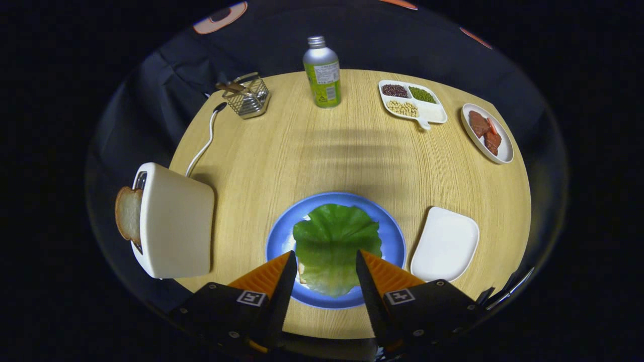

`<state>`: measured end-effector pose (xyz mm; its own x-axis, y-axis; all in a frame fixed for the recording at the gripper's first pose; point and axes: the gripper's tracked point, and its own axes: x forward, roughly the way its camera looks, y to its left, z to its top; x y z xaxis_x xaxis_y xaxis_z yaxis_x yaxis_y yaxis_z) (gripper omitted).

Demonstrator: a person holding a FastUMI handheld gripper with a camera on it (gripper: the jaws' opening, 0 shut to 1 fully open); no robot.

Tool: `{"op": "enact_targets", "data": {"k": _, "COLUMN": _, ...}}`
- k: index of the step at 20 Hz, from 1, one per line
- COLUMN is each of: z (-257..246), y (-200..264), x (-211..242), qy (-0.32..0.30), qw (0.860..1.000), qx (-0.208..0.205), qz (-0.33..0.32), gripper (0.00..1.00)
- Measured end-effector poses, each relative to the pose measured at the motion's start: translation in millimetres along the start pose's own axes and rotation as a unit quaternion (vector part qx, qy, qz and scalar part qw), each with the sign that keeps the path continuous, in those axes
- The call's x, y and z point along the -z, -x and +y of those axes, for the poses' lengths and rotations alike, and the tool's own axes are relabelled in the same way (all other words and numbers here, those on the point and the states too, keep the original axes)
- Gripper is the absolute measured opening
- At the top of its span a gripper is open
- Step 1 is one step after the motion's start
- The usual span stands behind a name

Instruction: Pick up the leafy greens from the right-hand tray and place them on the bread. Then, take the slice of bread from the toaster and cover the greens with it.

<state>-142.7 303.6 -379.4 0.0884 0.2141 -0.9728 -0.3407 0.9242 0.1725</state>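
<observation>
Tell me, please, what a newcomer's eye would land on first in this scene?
The big green lettuce leaf on the blue plate, just ahead of the open hand-held gripper, draws the eye first. Next comes the white toaster beside the plate, with a bread slice sticking out.

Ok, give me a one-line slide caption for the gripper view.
Open claw above lettuce leaf laid on the blue plate; bread slice waits in the toaster.

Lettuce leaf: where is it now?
The lettuce leaf lies on the blue plate, between the open gripper's fingers, with the toaster left and white tray right.
</observation>
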Motion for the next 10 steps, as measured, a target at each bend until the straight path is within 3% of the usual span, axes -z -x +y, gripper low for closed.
{"op": "enact_targets", "data": {"k": 4, "z": 47, "y": 37, "x": -21, "qy": 0.01, "qw": 0.999, "qx": -0.022, "qz": -0.022, "gripper": 0.89}}
{"op": "enact_targets", "data": {"k": 10, "z": 136, "y": 86, "x": -48, "qy": 0.026, "qw": 0.996, "qx": -0.08, "qz": -0.042, "gripper": 0.98}}
